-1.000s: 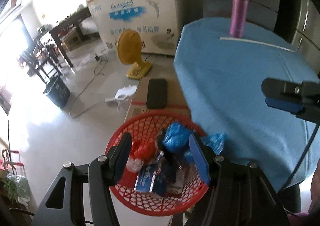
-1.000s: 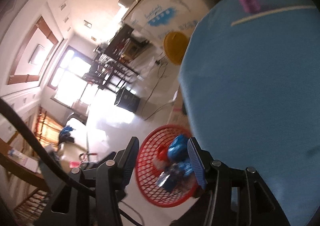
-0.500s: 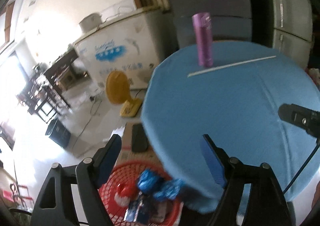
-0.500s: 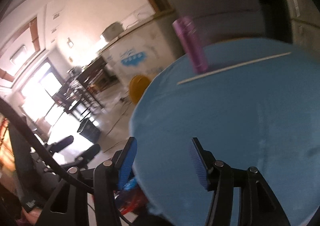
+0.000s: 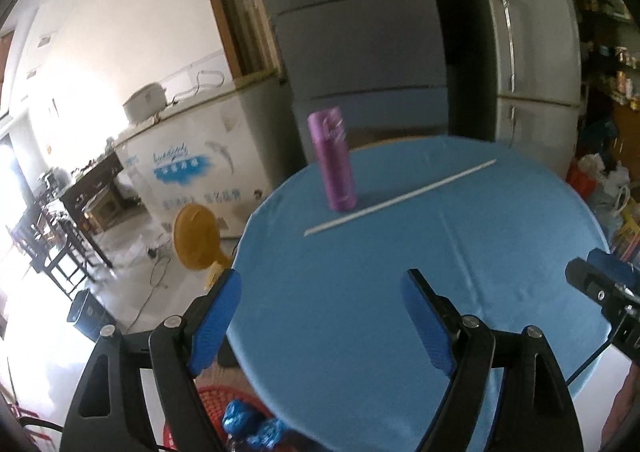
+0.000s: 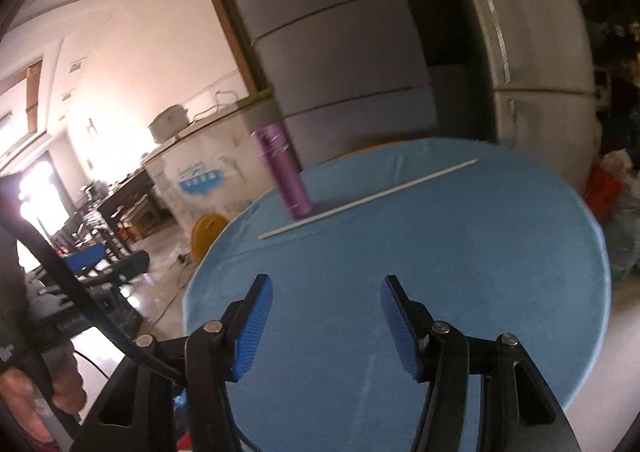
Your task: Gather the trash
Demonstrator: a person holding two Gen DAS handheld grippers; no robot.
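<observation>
Two tall refrigerators rise behind the round table in its blue cloth, their tops cut off by the lens edge, and a white chest freezer stands to the table's left. The red trash basket sits on the floor below the table's near-left rim, mostly hidden behind the left gripper; only a slice of mesh and blurred blue wrappers inside show. A purple flask stands upright on the table's far side, with a thin white stick lying just in front of it. Over the table's near half both tools hang spread wide with nothing between the blue pads; the right gripper likewise touches nothing.
</observation>
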